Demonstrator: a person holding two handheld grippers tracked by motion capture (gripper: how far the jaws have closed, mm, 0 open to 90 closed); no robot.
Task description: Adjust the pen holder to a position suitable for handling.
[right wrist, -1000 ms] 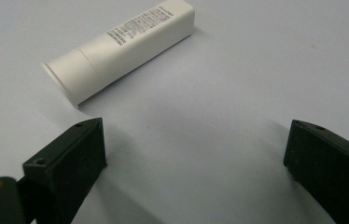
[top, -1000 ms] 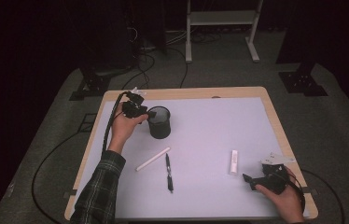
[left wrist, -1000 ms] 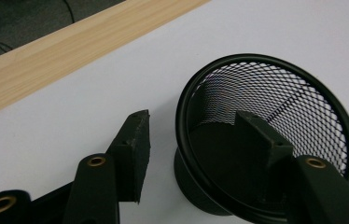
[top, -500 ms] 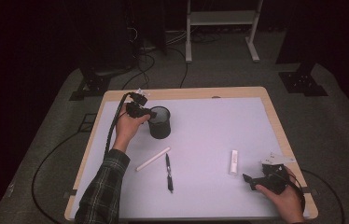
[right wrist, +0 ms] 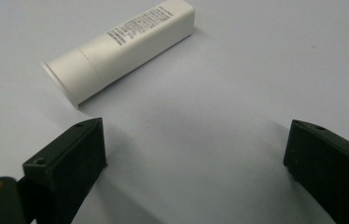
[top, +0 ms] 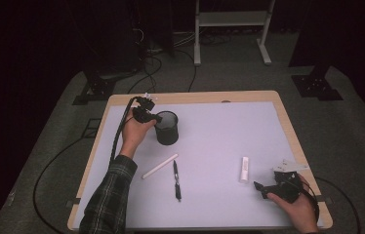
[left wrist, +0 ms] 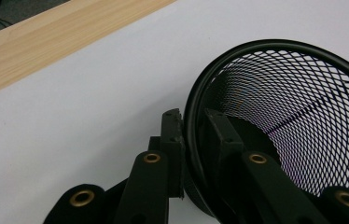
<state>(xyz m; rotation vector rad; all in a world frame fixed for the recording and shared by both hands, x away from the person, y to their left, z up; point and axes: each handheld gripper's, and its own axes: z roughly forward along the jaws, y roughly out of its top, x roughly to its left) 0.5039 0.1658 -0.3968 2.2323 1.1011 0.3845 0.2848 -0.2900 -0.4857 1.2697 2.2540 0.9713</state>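
Note:
A black mesh cup (top: 167,127) stands upright at the back left of the white mat (top: 229,122). My left gripper (top: 157,118) reaches its near-left rim from the left. In the left gripper view the jaws have just been closing and now clamp the cup's (left wrist: 294,116) wire wall, one pad outside and one inside; the left gripper (left wrist: 193,116) is shut on it. At the front right, my right gripper (top: 259,186) rests low with its jaws wide apart and nothing between them. A white tube (right wrist: 121,46) lies just beyond the right gripper (right wrist: 196,140).
A white stick (top: 160,166) and a black pen (top: 176,180) lie side by side in the front middle of the mat. The white tube (top: 244,169) lies to their right. A wooden table border (left wrist: 46,37) runs behind the cup. Cables trail off the left edge.
The left hand has crept slightly toward the cup's rim. The right hand, the tube, the stick and the pen lie as before.

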